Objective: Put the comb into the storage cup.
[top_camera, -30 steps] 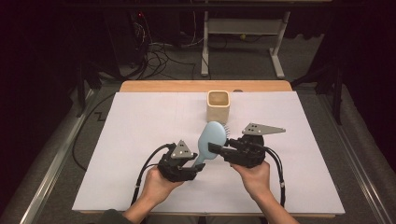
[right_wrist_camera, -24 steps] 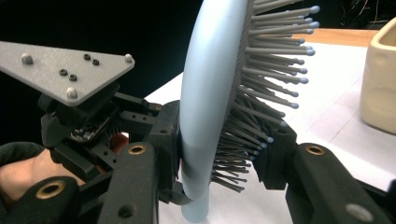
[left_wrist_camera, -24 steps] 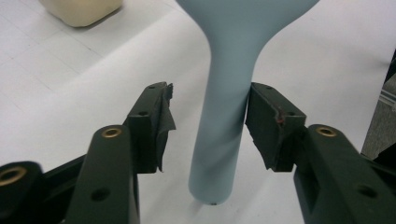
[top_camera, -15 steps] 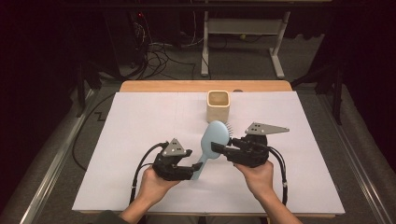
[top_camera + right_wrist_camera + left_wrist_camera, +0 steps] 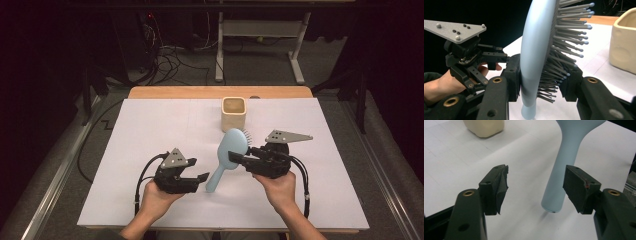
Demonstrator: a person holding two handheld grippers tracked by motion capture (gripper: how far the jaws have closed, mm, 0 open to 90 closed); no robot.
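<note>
We have the light-blue hairbrush (image 5: pixel 229 155) clamped at its head in our right gripper (image 5: pixel 239 159), lifted mid-table, our left gripper (image 5: pixel 202 179) gaping beside its handle, the cream cup (image 5: pixel 233 113) near the far edge unfilled.

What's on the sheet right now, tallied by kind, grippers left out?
Hairbrush, light blue, clamped at its head by the right gripper: 1
Cup, cream, square: 1
Total: 2
The left gripper stands open beside the brush handle, apart from it.
</note>
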